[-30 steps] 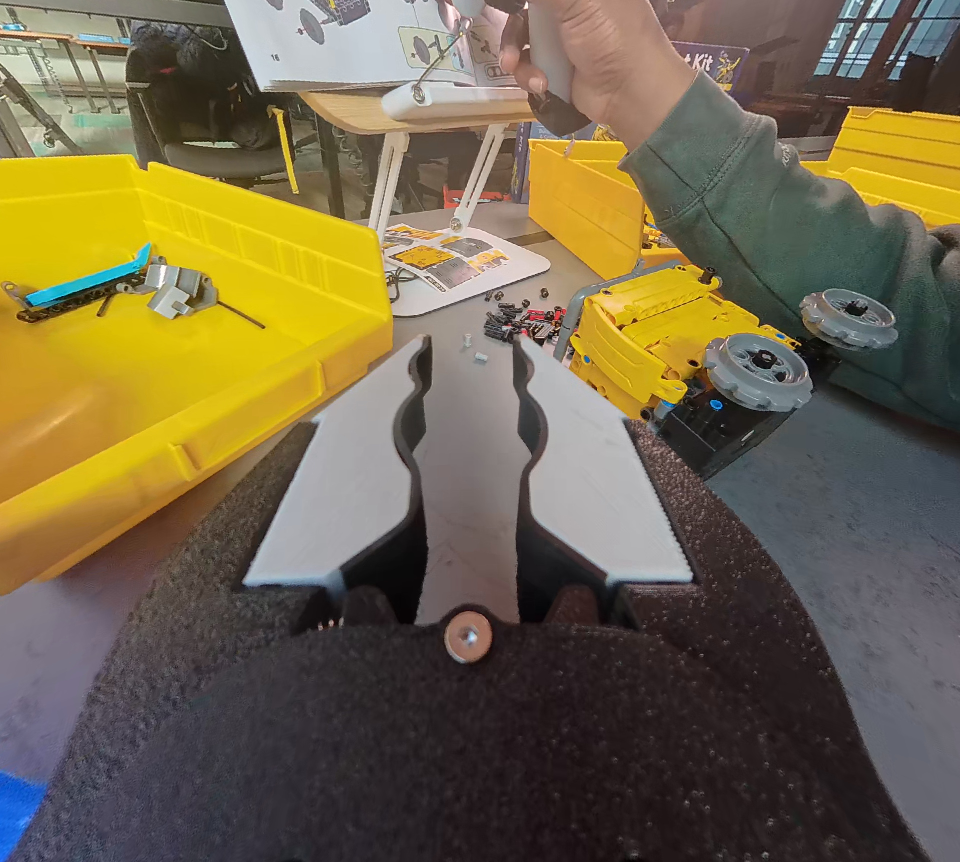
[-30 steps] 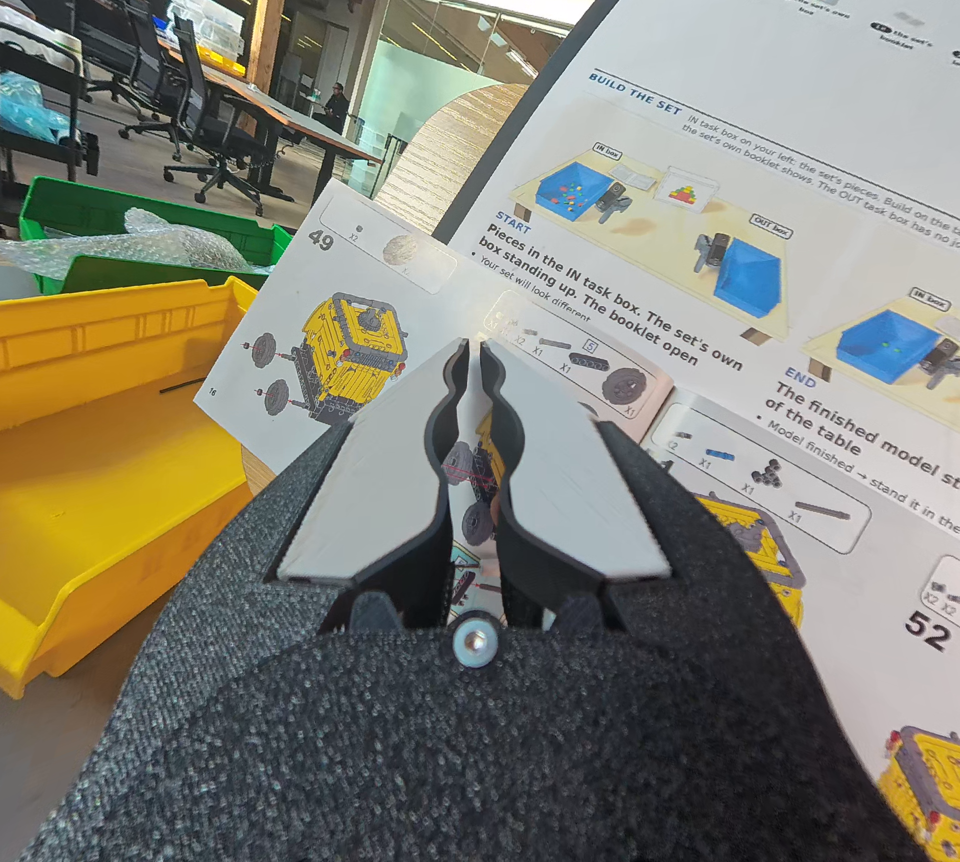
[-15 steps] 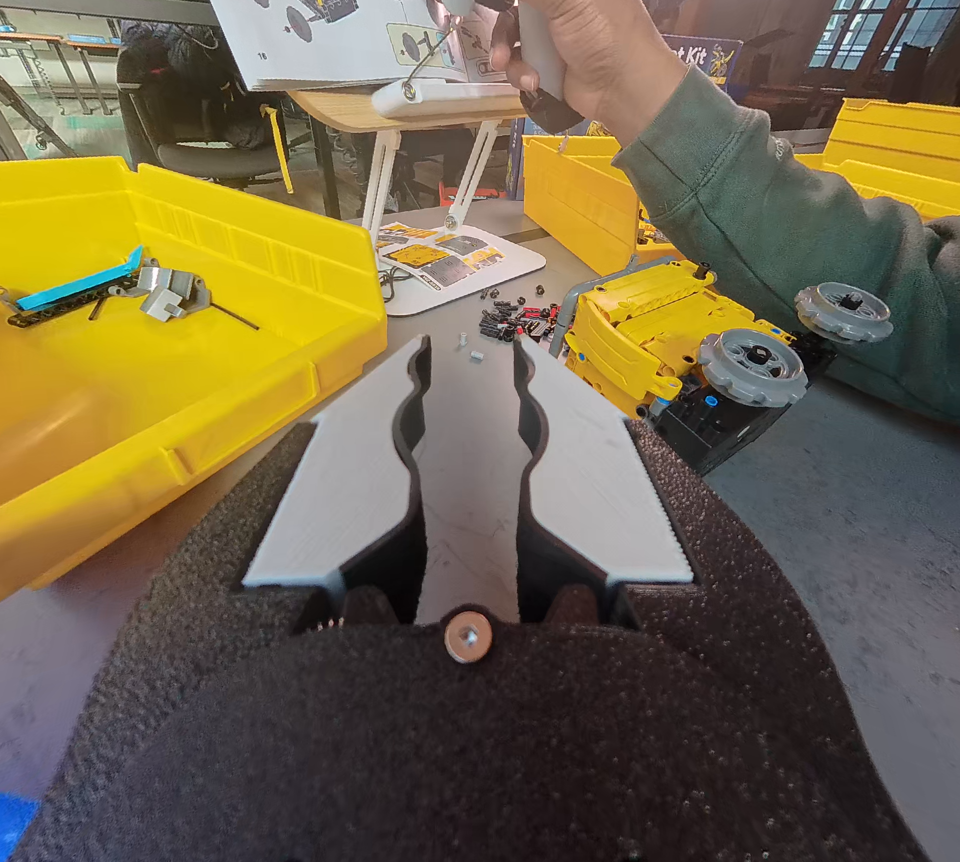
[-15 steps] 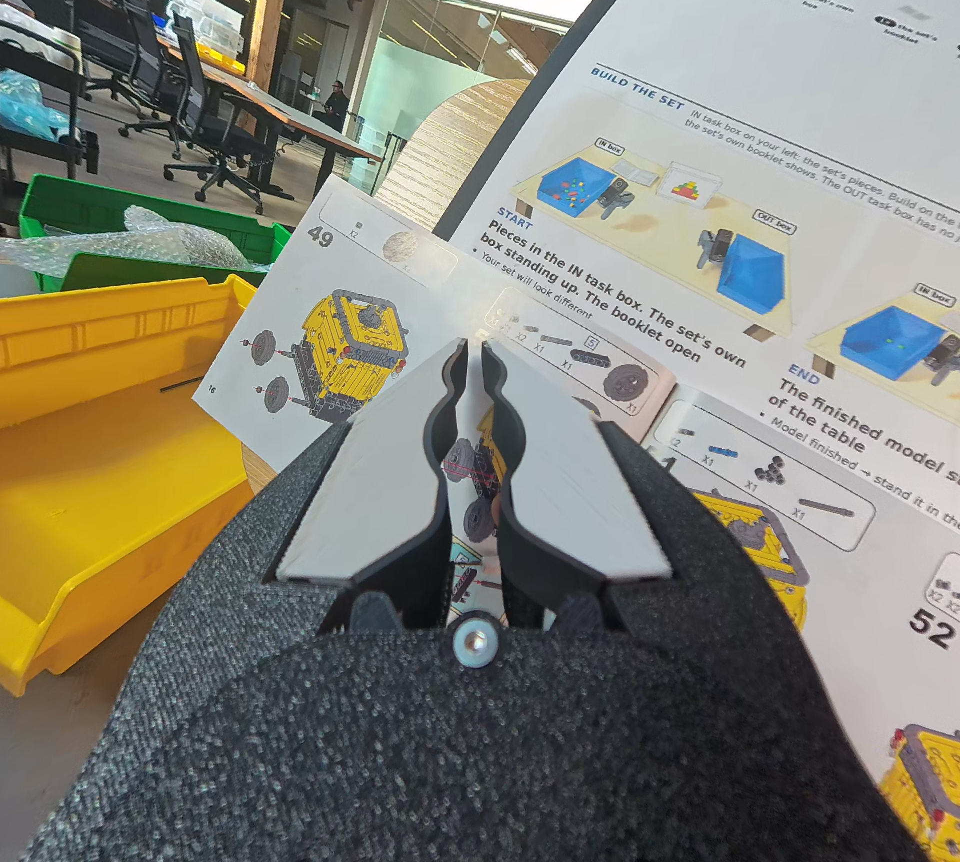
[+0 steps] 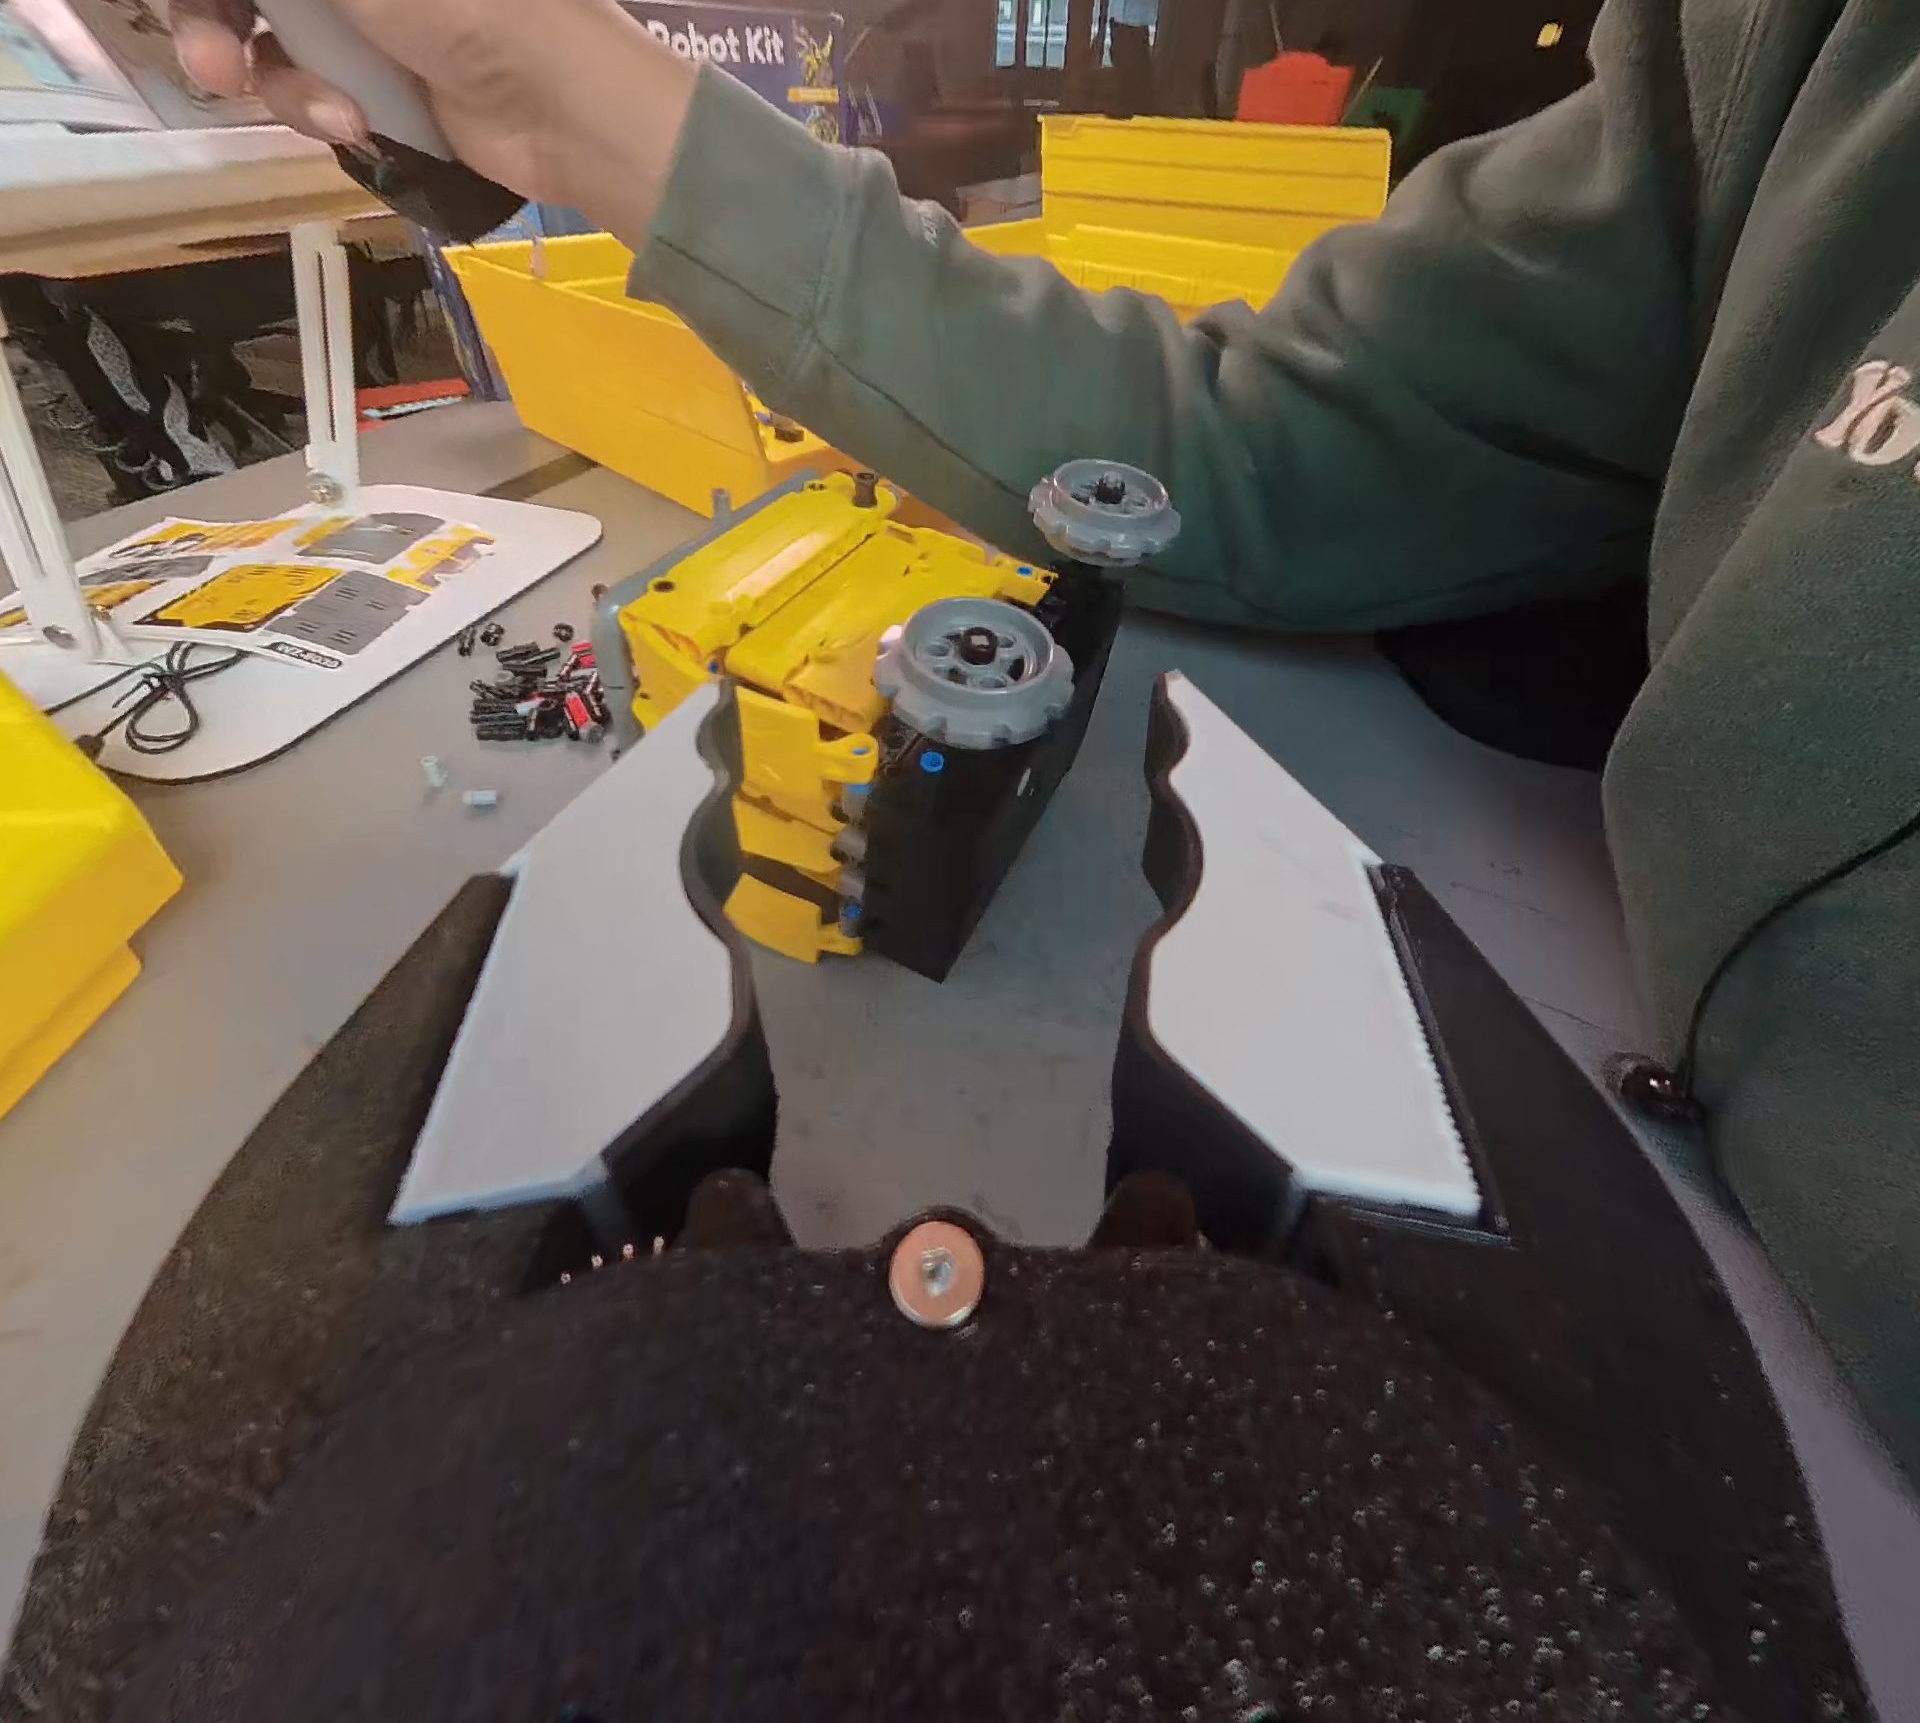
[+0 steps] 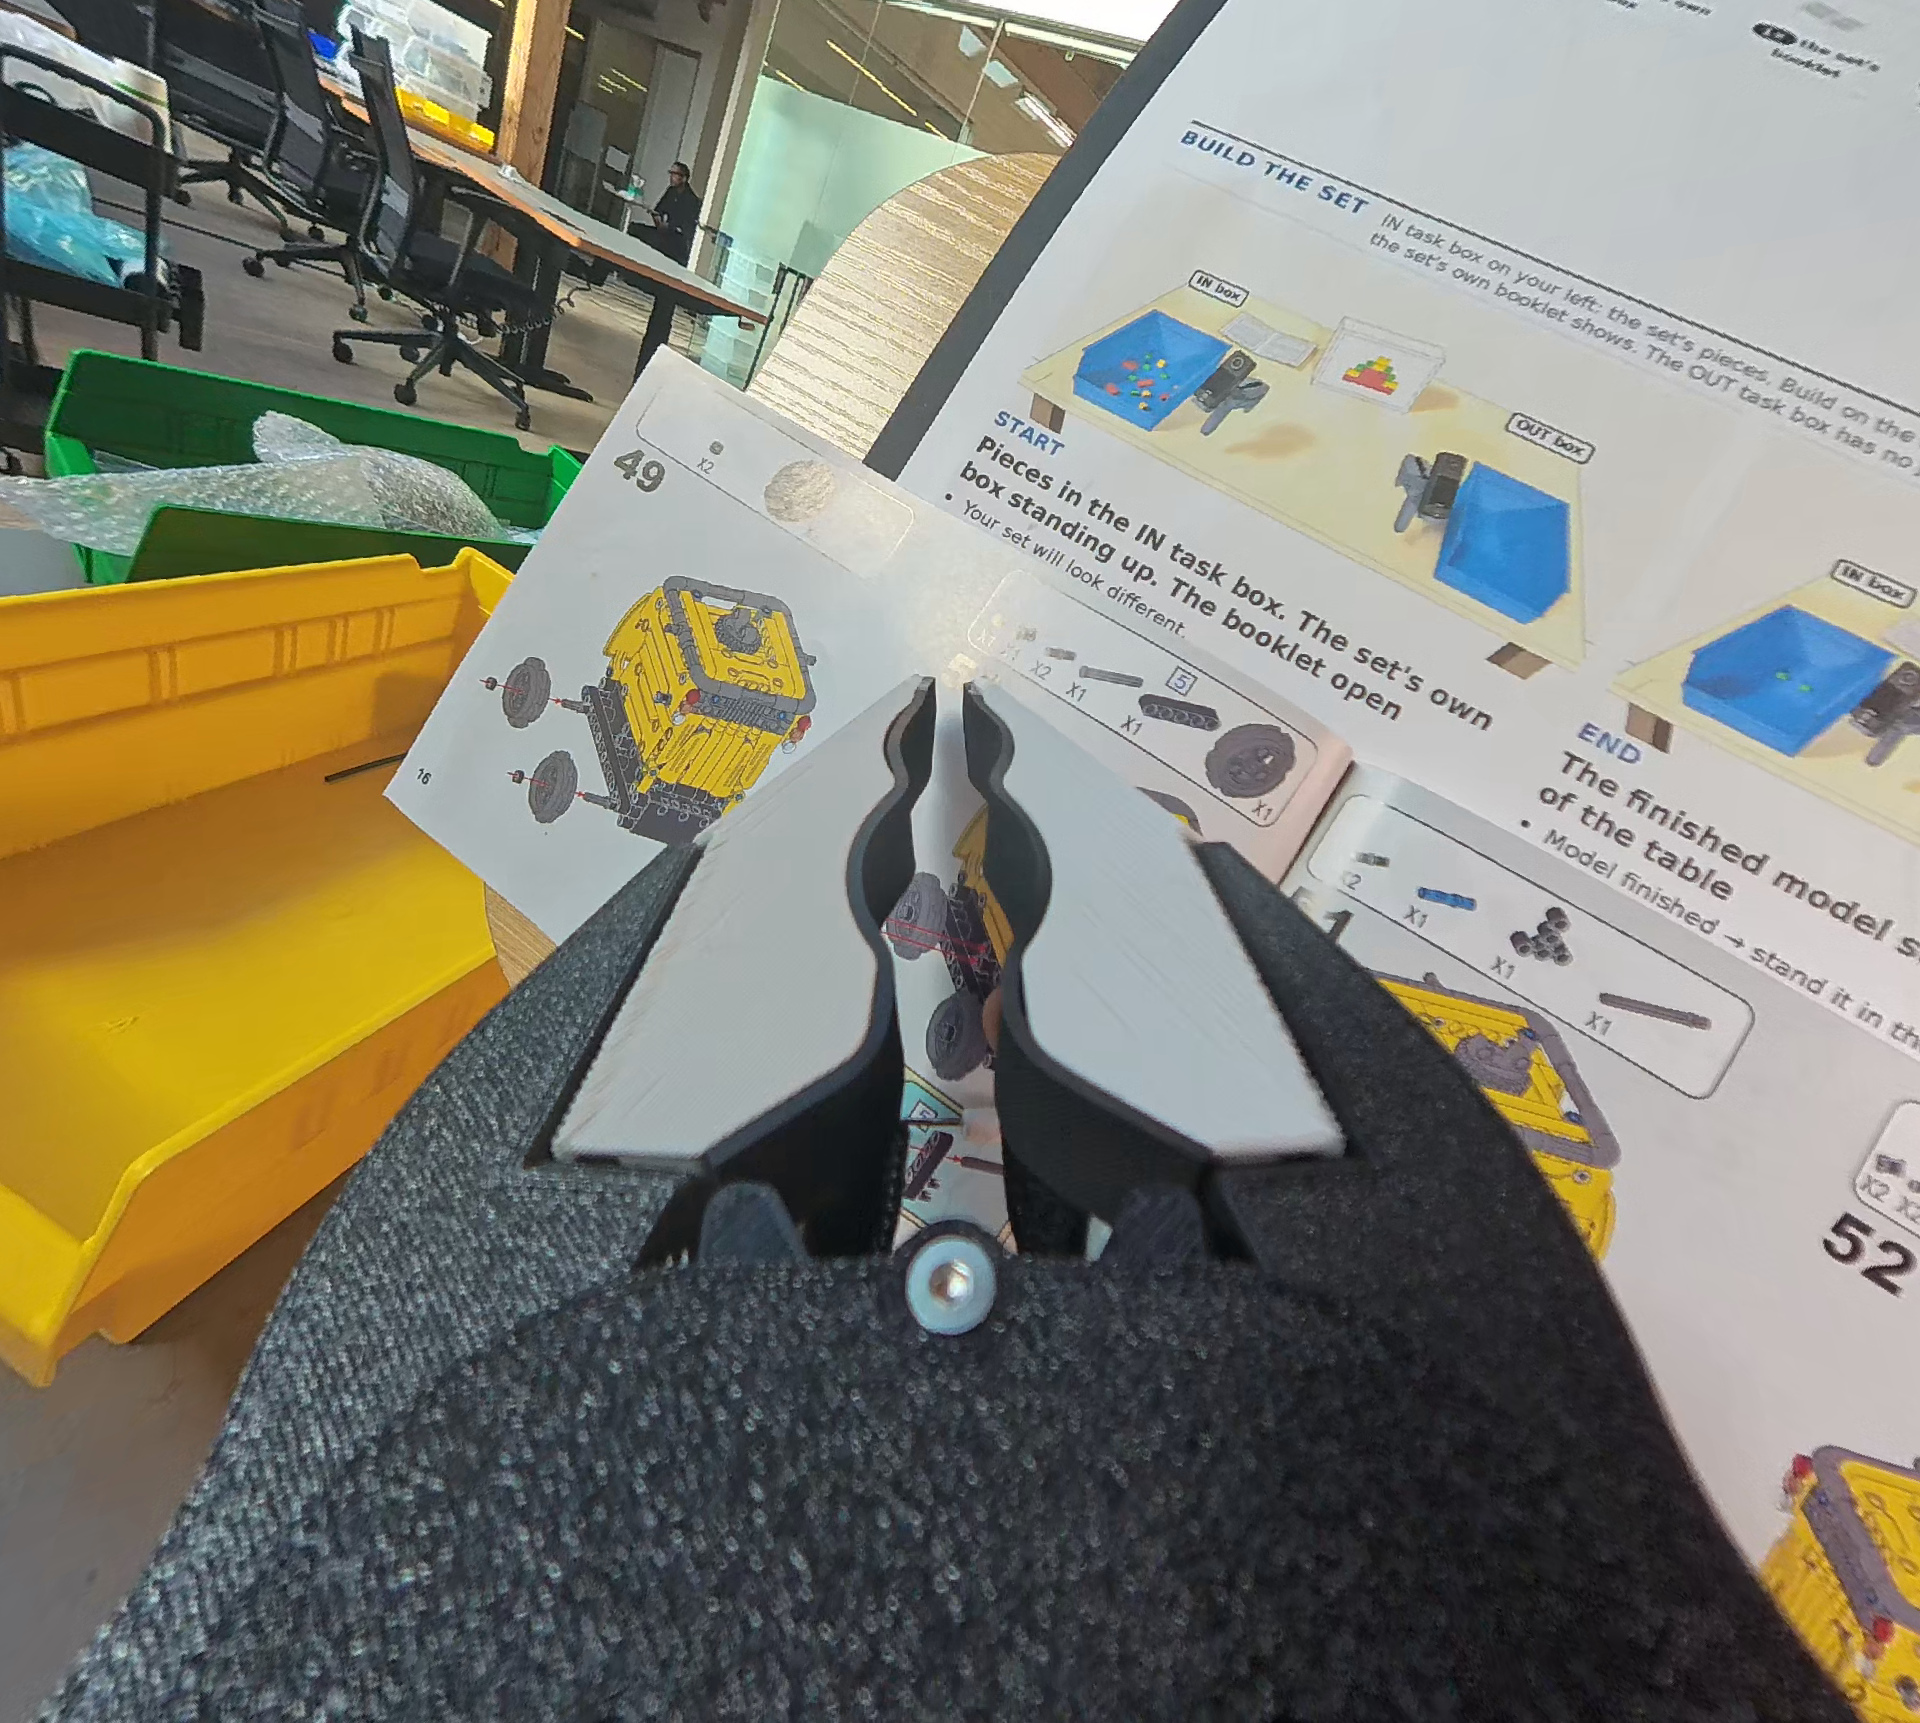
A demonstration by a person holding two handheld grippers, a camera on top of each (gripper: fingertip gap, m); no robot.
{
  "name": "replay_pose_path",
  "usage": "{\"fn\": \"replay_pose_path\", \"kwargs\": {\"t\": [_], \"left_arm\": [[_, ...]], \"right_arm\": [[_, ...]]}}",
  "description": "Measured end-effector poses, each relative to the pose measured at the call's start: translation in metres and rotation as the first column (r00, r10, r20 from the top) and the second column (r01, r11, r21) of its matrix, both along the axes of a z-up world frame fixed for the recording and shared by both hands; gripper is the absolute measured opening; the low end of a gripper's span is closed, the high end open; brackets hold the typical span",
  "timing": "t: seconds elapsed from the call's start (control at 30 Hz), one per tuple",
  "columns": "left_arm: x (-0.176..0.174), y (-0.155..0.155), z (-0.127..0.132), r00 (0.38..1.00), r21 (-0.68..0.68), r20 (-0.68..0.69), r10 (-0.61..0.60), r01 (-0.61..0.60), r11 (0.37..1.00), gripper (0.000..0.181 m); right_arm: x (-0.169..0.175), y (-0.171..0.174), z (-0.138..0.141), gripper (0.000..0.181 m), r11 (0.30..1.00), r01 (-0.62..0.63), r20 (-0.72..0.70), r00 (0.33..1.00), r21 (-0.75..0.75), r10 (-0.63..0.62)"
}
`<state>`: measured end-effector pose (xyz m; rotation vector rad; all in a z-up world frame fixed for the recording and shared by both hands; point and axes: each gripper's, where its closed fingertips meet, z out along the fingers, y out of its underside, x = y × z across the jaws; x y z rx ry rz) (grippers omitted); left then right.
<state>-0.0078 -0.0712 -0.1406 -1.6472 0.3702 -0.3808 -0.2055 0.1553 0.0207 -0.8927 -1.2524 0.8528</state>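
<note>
Left wrist view: yellow-and-black toy truck [image 5: 831,717] on the grey table [image 5: 312,863], framed between the wide-open left gripper [image 5: 935,717], loose pins [image 5: 535,702] at 10 o'clock; right gripper [image 6: 948,697], nearly closed and empty, faces the instruction booklet [image 6: 675,665].

yellow brick model [image 5: 821,634]: lower left corner hidden behind left jaw | yellow bin [image 5: 62,884]: cut by left frame edge | booklet [image 6: 727,634]: middle hidden behind jaws | small dark pins [image 5: 535,702]: too small to tell

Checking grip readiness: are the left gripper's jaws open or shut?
Open: the left gripper shows a wide gap, its jaws flanking the yellow-and-black brick vehicle model.
</note>
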Motion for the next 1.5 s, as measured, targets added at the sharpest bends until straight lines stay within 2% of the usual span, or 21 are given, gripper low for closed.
{"fn": "replay_pose_path", "kwargs": {"t": [0.13, 0.27, 0.4, 0.5, 0.53, 0.57, 0.67, 0.9, 0.97, 1.3, 1.5], "left_arm": [[0.003, 0.011, -0.014, 0.994, -0.062, -0.094, 0.046, -0.052, 0.997, 0.073], [-0.002, 0.02, -0.018, 0.984, -0.07, -0.128, 0.122, -0.132, 0.989, 0.064], [-0.003, 0.021, -0.019, 0.979, -0.075, -0.141, 0.145, -0.157, 0.985, 0.058], [-0.005, 0.018, -0.019, 0.974, -0.067, -0.166, 0.156, -0.169, 0.983, 0.048], [-0.004, 0.016, -0.019, 0.972, -0.062, -0.183, 0.148, -0.162, 0.985, 0.035], [-0.002, 0.014, -0.019, 0.969, -0.055, -0.203, 0.141, -0.155, 0.986, 0.03], [-0.003, 0.011, -0.02, 0.955, -0.04, -0.256, 0.151, -0.166, 0.985, 0.021], [-0.004, 0.009, -0.021, 0.943, -0.039, -0.295, 0.155, -0.175, 0.984, 0.015], [-0.004, 0.008, -0.021, 0.936, -0.035, -0.315, 0.159, -0.179, 0.983, 0.009], [-0.005, 0.001, -0.02, 0.927, -0.047, -0.349, 0.134, -0.16, 0.986, 0.008], [-0.018, -0.006, -0.018, 0.91, -0.054, -0.38, 0.167, -0.202, 0.978, 0.008]], "right_arm": [[-0.001, -0.001, 0.002, 0.004, 1.0, 0.0, -0.009, 1.0, 0.002, 0.0], [-0.004, -0.002, 0.002, 0.004, 1.0, 0.009, -0.01, 1.0, 0.018, -0.008], [-0.003, -0.001, 0.002, 0.003, 1.0, 0.01, -0.015, 1.0, 0.016, -0.01], [-0.001, 0.003, 0.004, 0.003, 1.0, 0.028, -0.023, 0.999, 0.013, -0.027], [0.0, 0.005, 0.004, 0.003, 0.999, 0.032, -0.022, 0.999, 0.009, -0.031], [0.0, 0.006, 0.004, 0.003, 0.999, 0.033, -0.021, 0.999, 0.005, -0.033], [0.001, 0.007, 0.003, 0.003, 1.0, 0.031, -0.021, 0.999, -0.001, -0.031], [0.002, 0.009, 0.003, 0.003, 0.999, 0.041, -0.021, 0.999, 0.001, -0.041], [0.003, 0.012, 0.004, 0.003, 0.999, 0.047, -0.024, 0.999, -0.003, -0.048], [0.004, 0.014, 0.005, 0.003, 0.999, 0.053, -0.022, 0.998, -0.008, -0.053], [0.029, 0.002, 0.035, 0.003, 0.999, 0.034, -0.098, 0.995, 0.015, -0.032]]}}
